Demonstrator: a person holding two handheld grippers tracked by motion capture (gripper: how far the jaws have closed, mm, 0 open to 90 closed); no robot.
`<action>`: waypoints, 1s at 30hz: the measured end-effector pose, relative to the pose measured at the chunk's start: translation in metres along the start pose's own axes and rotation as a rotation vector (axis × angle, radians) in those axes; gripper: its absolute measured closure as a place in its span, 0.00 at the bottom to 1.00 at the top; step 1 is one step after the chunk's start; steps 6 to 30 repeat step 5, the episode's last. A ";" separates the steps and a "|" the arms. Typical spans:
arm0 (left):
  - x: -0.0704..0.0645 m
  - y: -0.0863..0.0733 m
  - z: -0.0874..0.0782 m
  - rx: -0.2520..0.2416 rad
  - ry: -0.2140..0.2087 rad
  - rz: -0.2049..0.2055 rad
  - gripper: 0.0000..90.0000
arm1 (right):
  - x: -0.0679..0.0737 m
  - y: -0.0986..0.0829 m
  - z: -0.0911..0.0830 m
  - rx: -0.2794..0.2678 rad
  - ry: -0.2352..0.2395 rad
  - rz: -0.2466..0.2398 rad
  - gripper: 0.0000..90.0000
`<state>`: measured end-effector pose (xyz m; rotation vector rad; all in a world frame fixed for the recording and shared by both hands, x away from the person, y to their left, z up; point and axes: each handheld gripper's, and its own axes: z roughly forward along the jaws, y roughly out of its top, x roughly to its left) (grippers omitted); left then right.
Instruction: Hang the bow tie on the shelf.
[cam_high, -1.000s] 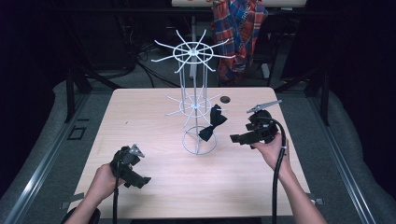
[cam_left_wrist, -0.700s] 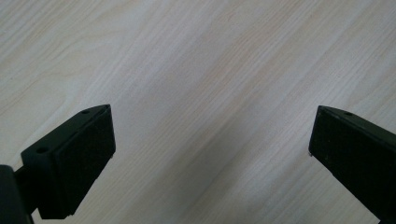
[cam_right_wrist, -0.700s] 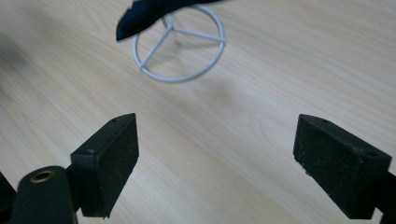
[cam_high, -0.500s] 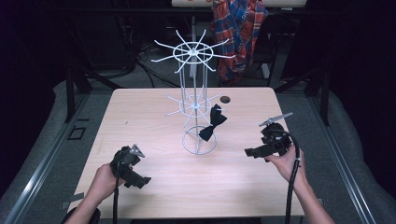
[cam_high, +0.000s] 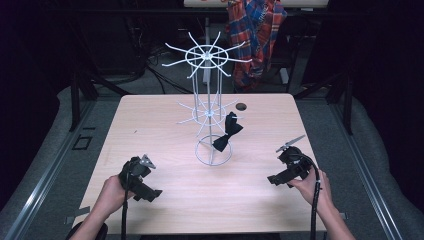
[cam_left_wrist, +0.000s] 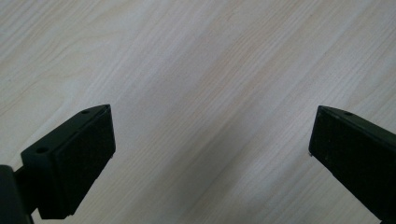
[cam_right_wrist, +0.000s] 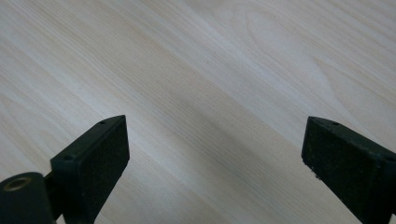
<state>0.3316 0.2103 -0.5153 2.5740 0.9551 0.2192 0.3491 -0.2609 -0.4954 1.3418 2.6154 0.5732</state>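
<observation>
Two hand-held grippers are being held low over the near part of the table (cam_high: 165, 125), and both are empty. The right hand-held gripper (cam_high: 274, 179) is being drawn back: a second ago it was up beside the rack (cam_high: 209, 107), close to the bow tie (cam_high: 227, 132); now it is sitting near the table's right edge, toward the near right corner. In the right gripper view its jaws are standing wide apart with nothing but bare wood between them. The left hand-held gripper (cam_high: 155, 192) is being kept where it was, near the near left corner, and the left gripper view is showing its jaws wide apart too, over bare wood.

The bow tie is hanging on a lower arm of the rack, at the middle of the table, just above the rack's ring base, and it is not being touched by either hand-held gripper. Its place is unchanged across the last second.

Judging from this, the hanging is being treated as done: the bow tie is staying up unaided, and both hands are being brought to rest.
</observation>
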 end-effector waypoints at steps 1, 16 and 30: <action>0.000 0.000 0.000 -0.001 0.000 0.000 0.01 | 0.000 0.000 0.002 0.002 0.010 -0.002 0.11; -0.001 0.001 0.000 -0.005 0.003 0.000 0.01 | -0.001 0.000 0.004 0.028 -0.013 -0.021 0.13; -0.001 0.001 0.000 -0.005 0.003 0.000 0.01 | -0.001 0.000 0.004 0.028 -0.013 -0.021 0.13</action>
